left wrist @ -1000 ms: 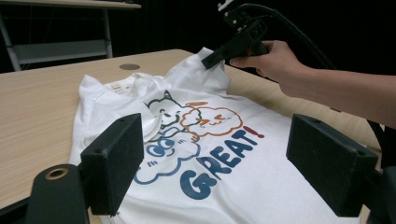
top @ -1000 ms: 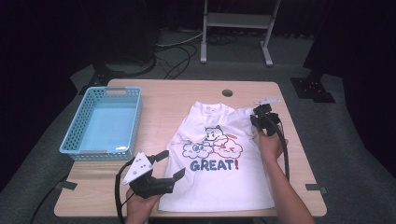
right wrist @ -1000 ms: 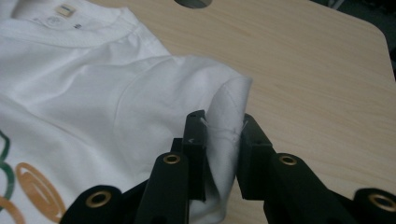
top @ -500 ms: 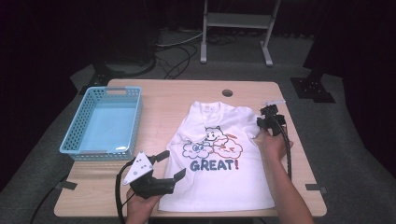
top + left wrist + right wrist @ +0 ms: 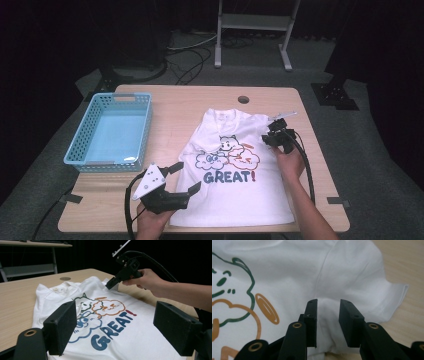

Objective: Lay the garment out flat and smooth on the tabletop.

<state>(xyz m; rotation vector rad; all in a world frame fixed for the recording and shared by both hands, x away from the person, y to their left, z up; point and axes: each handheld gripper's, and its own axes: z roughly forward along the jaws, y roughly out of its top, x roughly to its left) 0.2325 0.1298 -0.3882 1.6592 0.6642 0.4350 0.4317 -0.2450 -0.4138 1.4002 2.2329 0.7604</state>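
Gathering a pinch of cloth at the right sleeve seam of the white printed cotton T-shirt (image 5: 235, 170), spread flat and face up on the pale wooden table (image 5: 180, 107), looks like the step in hand. Right gripper (image 5: 327, 315) down at the armpit fold, black jaws part-closed with a ridge of white fabric rising between them, not yet clamped flat. Left gripper (image 5: 181, 178) resting at the near left corner of the shirt's hem, jaws spread wide, nothing between them.

Doing it well:
- Closing fully only once the ridge sits deep between the right jaws, not just at the tips; otherwise likely to slip on lifting.
- Taking both layers at the seam if a fold is meant, judged from the double thickness at the short sleeve (image 5: 387, 300).
- Bringing the open left gripper onto the hem edge before any pull, so the cloth moves evenly and the cartoon print (image 5: 227, 155) stays unwrinkled.
- Lifting low and slowly, keeping the trailing cable off the fabric.
- Leaving the light blue perforated plastic basket (image 5: 82, 147), standing well apart at the left, undisturbed.
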